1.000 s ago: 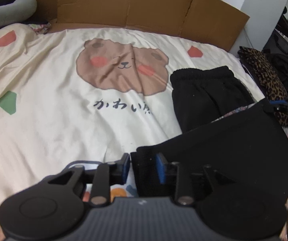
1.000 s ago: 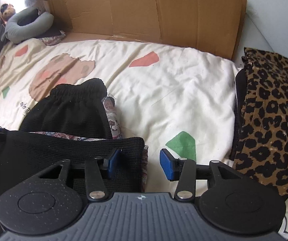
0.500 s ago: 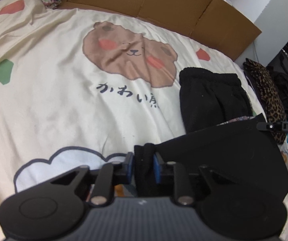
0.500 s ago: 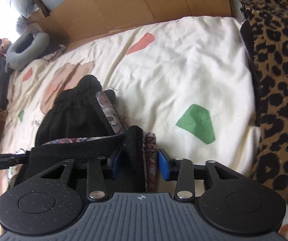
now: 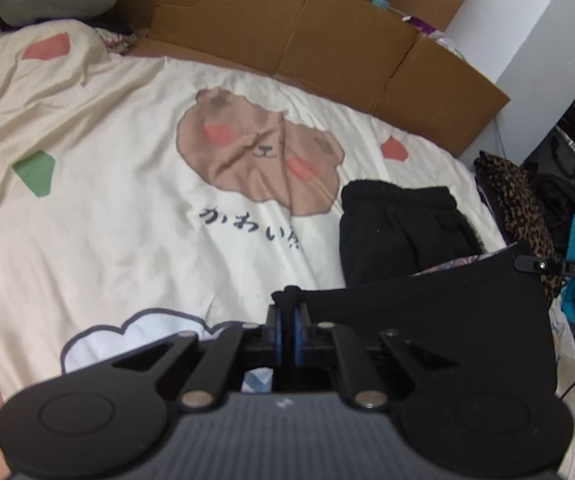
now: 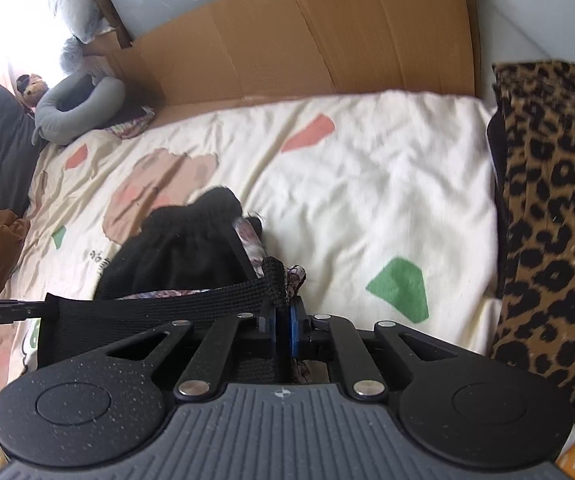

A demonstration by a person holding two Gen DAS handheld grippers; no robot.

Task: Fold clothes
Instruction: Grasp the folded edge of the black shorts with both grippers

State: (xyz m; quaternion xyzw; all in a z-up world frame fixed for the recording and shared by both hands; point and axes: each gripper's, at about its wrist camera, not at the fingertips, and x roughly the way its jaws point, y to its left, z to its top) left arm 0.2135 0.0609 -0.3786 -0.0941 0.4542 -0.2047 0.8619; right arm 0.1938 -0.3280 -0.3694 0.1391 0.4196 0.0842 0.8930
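Both sets of fingers have come together since the earlier frames, when they stood apart on either side of the black cloth. From the left wrist view, the left gripper (image 5: 287, 322) is pinched tight on one corner of the black garment (image 5: 427, 320), which hangs stretched just above the bed (image 5: 127, 240); the right gripper (image 5: 543, 267) shows far right, at the other corner. From the right wrist view, the right gripper (image 6: 282, 328) is likewise clamped on the ribbed hem of the garment (image 6: 159, 308). To fold well, I would keep the edge taut and level, carry both corners forward together and lay them onto the bunched far end. Count: two grippers, one black garment, one leopard-print cloth (image 6: 555, 220), one grey neck pillow (image 6: 75, 108).
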